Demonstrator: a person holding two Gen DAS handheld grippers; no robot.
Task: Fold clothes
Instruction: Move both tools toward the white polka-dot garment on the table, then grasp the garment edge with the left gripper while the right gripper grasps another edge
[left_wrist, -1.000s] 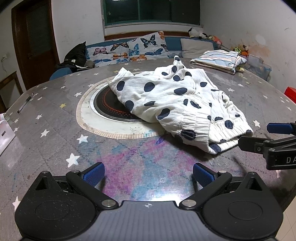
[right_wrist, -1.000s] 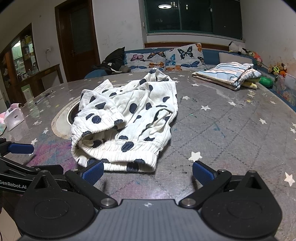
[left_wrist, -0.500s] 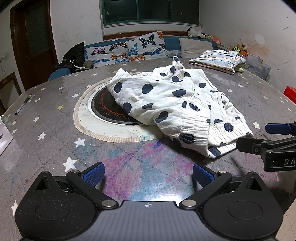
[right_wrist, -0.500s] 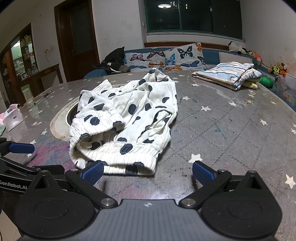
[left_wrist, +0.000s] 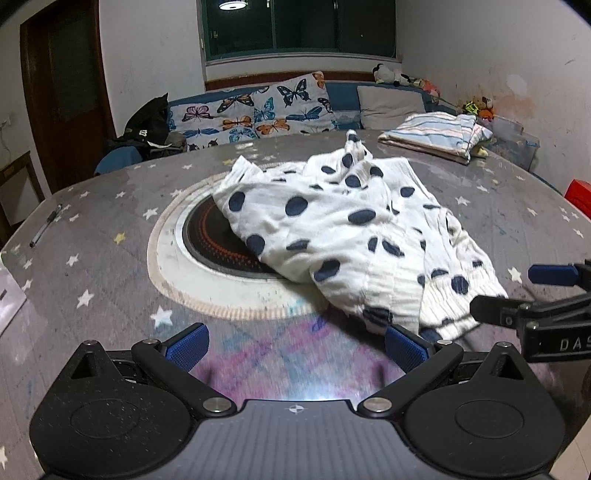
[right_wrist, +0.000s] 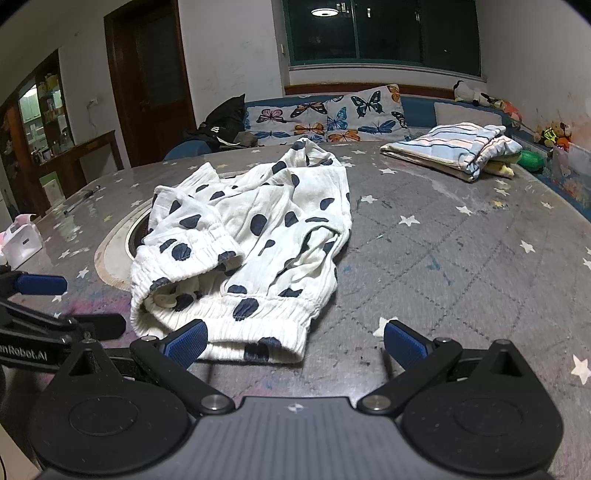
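A crumpled white garment with dark blue dots (left_wrist: 354, 243) lies on the grey star-patterned table, partly over a round inset burner (left_wrist: 214, 240). Its elastic waistband faces me in the right wrist view (right_wrist: 240, 258). My left gripper (left_wrist: 295, 343) is open and empty, just short of the garment's near-left edge. My right gripper (right_wrist: 295, 343) is open and empty, its left pad by the waistband. The right gripper's fingers (left_wrist: 517, 314) show at the right of the left wrist view. The left gripper's fingers (right_wrist: 55, 325) show at the left of the right wrist view.
A folded striped garment (right_wrist: 454, 147) lies at the table's far right. A pen (left_wrist: 44, 230) lies at the far left and a white box (right_wrist: 20, 240) at the left edge. A sofa with butterfly cushions (left_wrist: 258, 110) stands behind the table. Bare tabletop (right_wrist: 461, 258) lies to the right.
Both grippers have moved forward toward the garment's near edge. The garment has not moved and both grippers stay open.
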